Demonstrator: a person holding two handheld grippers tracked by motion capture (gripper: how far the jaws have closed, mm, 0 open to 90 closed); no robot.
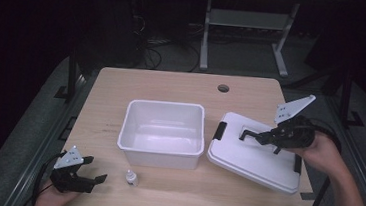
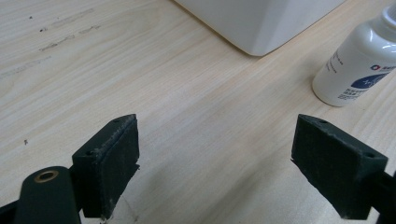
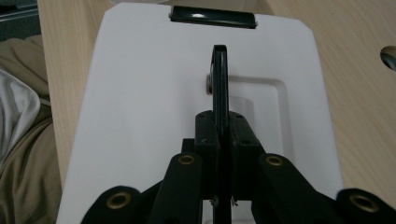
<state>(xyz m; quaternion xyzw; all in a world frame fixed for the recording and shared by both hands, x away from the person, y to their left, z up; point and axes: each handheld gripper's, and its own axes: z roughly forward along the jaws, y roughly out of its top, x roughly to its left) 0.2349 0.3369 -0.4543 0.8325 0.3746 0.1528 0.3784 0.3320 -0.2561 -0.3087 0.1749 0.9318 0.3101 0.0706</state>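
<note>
Right of the white bin (image 1: 162, 131), my right tongs (image 1: 252, 135) are clamped on the black handle (image 3: 220, 74) of the white lid (image 1: 251, 156), which lies flat on the surface (image 1: 182, 88) w/ its near edge just beside the bin's right wall. Front-left of the bin, my left tongs (image 1: 96, 169) rest low over the surface, jaws wide apart, nothing btwn them. Small white bottle (image 1: 132, 178) stands upright just in front of the bin, apart from the left tongs.

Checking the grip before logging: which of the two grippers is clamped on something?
The right gripper, shut on the lid's black handle. The left gripper stands open over bare table.
</note>
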